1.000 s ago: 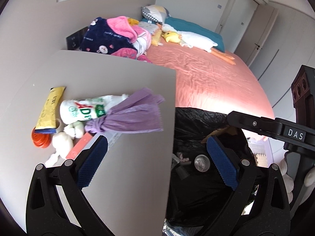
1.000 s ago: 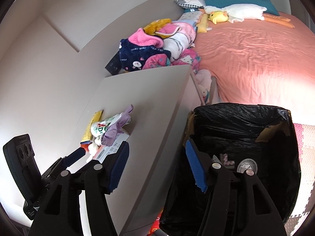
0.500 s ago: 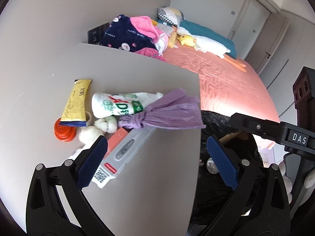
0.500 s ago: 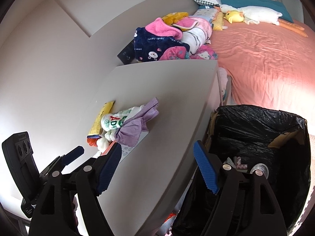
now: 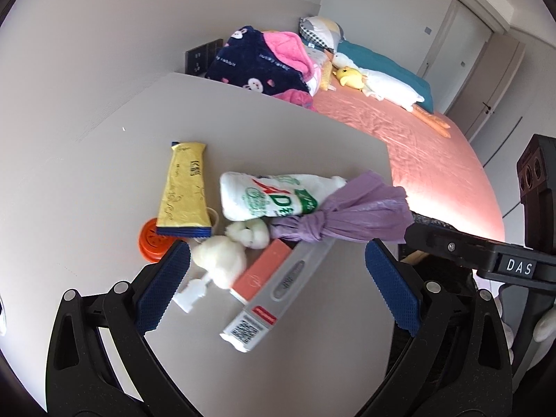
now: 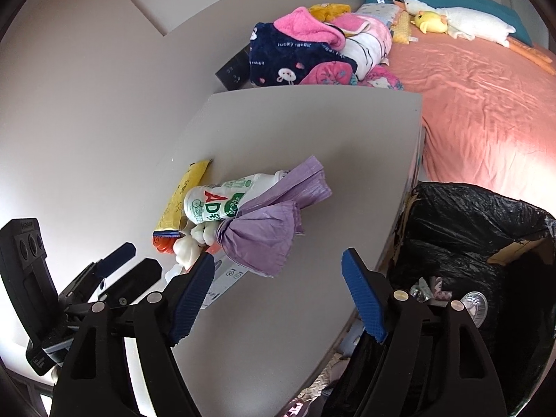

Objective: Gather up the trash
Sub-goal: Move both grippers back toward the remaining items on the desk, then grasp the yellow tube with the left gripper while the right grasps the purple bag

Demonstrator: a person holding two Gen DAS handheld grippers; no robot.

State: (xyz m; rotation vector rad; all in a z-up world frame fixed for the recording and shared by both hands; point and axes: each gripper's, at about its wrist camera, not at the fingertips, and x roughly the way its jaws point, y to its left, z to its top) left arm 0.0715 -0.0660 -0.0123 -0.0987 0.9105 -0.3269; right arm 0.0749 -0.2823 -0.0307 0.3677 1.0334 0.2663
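Observation:
A small heap of trash lies on the grey table [image 5: 104, 173]: a yellow tube [image 5: 184, 191], a white bottle [image 5: 271, 196] with a green and red label, a knotted purple bag [image 5: 347, 215], an orange cap [image 5: 154, 239], white wads [image 5: 219, 260] and a pink-and-grey box [image 5: 274, 288]. My left gripper [image 5: 278, 248] hangs open just short of the heap, nothing between its pads. My right gripper [image 6: 278, 257] is open and empty too, over the table's near part, with the purple bag [image 6: 264, 229] just ahead. A black-lined bin [image 6: 486, 236] stands at the table's right edge.
Beyond the table lies a bed [image 5: 417, 146] with a pink sheet, a pile of clothes [image 5: 264, 62], pillows and plush toys [image 6: 451, 21]. A wall runs along the table's left side. The bin holds a can [image 6: 474, 307] and scraps.
Both grippers have moved from the bin toward the trash heap, which is now larger and more central in both views. The right jaws stand wider than a second ago.

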